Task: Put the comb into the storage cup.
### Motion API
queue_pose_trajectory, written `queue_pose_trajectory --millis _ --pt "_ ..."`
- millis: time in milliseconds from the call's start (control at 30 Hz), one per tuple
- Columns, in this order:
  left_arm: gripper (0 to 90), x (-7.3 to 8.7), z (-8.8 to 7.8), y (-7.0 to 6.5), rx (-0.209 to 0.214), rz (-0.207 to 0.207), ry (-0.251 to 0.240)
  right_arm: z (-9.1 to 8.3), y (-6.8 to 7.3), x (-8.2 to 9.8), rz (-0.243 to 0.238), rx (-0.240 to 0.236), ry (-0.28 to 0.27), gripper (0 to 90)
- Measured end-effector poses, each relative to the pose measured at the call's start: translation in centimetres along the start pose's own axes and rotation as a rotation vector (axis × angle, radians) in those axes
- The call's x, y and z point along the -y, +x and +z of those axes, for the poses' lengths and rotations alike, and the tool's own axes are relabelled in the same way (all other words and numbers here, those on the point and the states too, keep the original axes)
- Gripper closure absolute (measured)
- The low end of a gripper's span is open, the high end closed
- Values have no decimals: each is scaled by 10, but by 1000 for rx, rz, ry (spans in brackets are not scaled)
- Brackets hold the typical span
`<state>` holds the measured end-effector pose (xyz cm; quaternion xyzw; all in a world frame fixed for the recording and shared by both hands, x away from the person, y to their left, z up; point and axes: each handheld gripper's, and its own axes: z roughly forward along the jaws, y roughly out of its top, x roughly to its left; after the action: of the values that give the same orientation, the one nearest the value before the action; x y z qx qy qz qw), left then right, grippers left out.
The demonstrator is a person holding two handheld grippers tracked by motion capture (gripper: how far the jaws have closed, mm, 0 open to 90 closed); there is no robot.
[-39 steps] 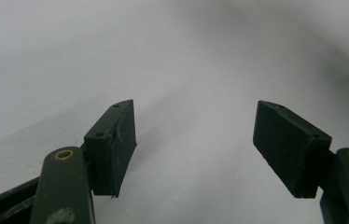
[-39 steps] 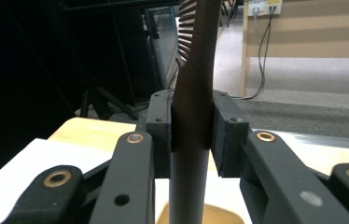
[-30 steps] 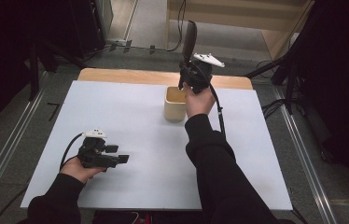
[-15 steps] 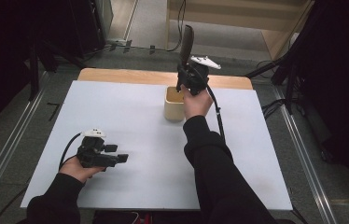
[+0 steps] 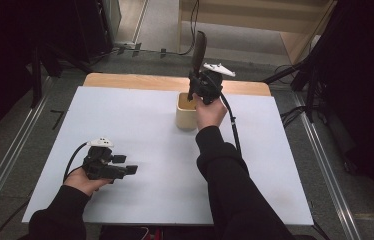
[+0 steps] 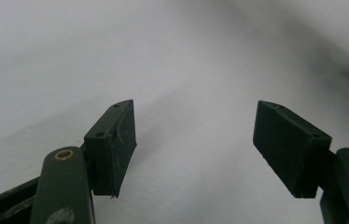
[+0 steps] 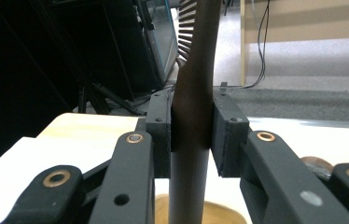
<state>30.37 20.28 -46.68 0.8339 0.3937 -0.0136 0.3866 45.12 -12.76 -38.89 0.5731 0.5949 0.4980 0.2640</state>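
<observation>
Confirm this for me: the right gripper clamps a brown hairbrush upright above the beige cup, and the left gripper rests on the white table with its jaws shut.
One detail is wrong: the left gripper rests on the white table with its jaws open, nothing between them, as the left gripper view shows. The rest holds: the right gripper clamps the brown hairbrush upright above the beige cup.

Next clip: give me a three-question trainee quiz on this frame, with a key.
1. True or false: the right gripper is shut on the hairbrush.
2. The brush handle's lower end stands over: A) the cup B) bare table C) the floor?
3. Which gripper has open jaws with nothing between them?

Key: 1 true; 2 A; 3 the left gripper, low over the table near the person's side.
</observation>
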Motion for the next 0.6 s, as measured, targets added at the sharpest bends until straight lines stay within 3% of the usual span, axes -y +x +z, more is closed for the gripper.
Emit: queue_pose_trajectory --millis 600 --pt "304 0 0 0 1 -2 3 4 -5 15 3 -2 51 699"
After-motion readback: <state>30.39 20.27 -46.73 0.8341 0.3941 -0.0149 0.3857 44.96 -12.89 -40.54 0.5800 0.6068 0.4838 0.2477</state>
